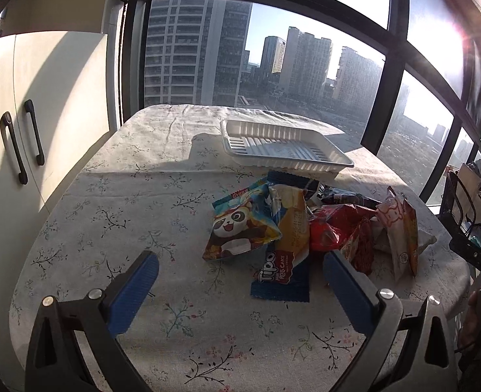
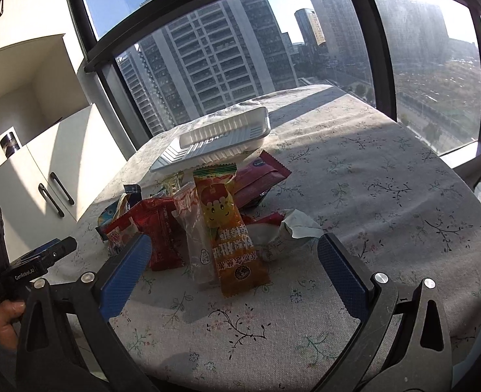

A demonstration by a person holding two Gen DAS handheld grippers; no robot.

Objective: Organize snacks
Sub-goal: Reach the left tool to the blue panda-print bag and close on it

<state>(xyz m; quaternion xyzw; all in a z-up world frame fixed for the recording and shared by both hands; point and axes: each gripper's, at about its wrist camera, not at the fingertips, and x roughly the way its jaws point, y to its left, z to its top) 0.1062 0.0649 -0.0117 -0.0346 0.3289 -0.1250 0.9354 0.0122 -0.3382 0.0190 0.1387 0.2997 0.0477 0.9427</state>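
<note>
Both claws spread, empty: left claw [image 1: 240, 271], right claw [image 2: 233, 254]. Snack pile [image 1: 305, 225] mid-surface, white tray [image 1: 286, 150] just beyond, empty. Suggest pinching one top packet by its edge.

Low sunlight pours through a tall, black-framed glass window wall [image 1: 305, 32], throwing long shadows across a round table draped in a pale floral-print tablecloth [image 1: 116, 202]. Beyond the glass, grey high-rise apartment towers [image 2: 214, 55] stand under a clear blue sky. To the left, cream cabinet doors with curved black handles [image 1: 21, 143] catch the glare, with an open cream shelf recess [image 2: 28, 81] above them.
</note>
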